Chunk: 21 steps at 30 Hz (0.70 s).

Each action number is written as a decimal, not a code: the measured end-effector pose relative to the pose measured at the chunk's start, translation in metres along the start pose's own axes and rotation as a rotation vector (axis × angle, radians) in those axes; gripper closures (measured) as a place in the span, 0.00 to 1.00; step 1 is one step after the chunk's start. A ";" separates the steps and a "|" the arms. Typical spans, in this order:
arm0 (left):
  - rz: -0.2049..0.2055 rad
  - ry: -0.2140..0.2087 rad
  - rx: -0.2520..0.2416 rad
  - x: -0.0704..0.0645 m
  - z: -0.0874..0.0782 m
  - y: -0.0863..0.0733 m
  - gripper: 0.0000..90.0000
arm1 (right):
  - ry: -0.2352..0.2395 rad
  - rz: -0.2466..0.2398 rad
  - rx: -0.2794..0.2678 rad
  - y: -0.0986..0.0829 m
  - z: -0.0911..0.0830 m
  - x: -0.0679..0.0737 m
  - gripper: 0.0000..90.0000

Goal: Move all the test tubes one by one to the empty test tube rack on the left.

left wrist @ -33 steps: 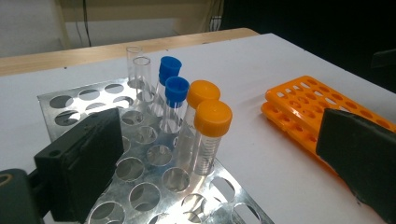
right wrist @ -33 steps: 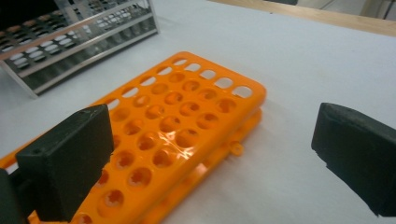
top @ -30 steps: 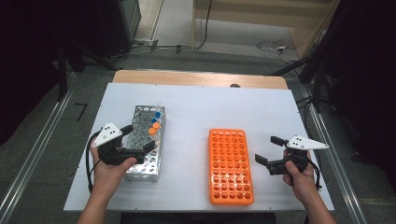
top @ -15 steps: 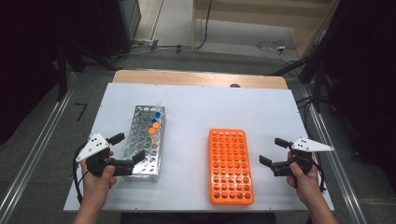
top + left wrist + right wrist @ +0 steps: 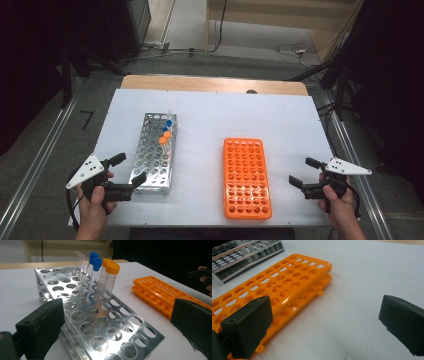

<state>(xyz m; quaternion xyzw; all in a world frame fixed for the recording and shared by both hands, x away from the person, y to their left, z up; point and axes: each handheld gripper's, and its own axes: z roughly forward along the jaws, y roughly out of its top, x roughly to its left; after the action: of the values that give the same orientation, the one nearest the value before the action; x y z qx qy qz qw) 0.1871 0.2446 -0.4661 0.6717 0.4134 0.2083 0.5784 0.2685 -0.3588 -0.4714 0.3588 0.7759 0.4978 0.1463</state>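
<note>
The metal rack (image 5: 152, 152) stands on the table (image 5: 215, 115) just in front of the left claw (image 5: 127, 171), which has drawn back from the tubes and is now wide apart and empty. The orange rack (image 5: 246, 178) lies left of the right claw (image 5: 306, 172), also apart, also pulled back. I judge a tube transfer has not begun. The capped tubes (image 5: 103, 282), blue and orange, stand together at the far end of the metal rack.

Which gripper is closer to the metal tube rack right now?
Left. The left gripper sits at the metal tube rack's near corner; the right gripper is beyond the orange rack.
</note>
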 end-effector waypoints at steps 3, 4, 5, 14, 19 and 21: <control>-0.006 -0.002 -0.016 0.001 0.002 0.000 0.00 | -0.008 0.010 -0.017 -0.001 -0.001 -0.004 0.00; -0.006 -0.003 -0.019 0.001 0.003 -0.001 0.00 | -0.012 0.015 -0.016 -0.001 0.000 -0.005 0.00; -0.003 -0.004 -0.016 0.001 0.004 -0.001 0.00 | -0.015 0.014 -0.016 -0.002 0.001 -0.006 0.00; -0.010 0.022 -0.021 0.007 0.007 -0.005 0.00 | -0.056 0.022 -0.045 -0.010 0.003 -0.015 0.00; -0.008 0.030 -0.012 0.008 0.010 -0.006 0.00 | -0.057 0.024 -0.034 -0.013 0.005 -0.018 0.00; -0.002 0.035 -0.005 0.008 0.010 -0.006 0.00 | -0.061 0.028 -0.026 -0.013 0.006 -0.018 0.00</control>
<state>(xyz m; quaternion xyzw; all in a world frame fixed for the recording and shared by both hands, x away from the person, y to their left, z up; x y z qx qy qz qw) 0.1973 0.2445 -0.4755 0.6662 0.4234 0.2205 0.5730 0.2788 -0.3706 -0.4875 0.3828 0.7594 0.4987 0.1673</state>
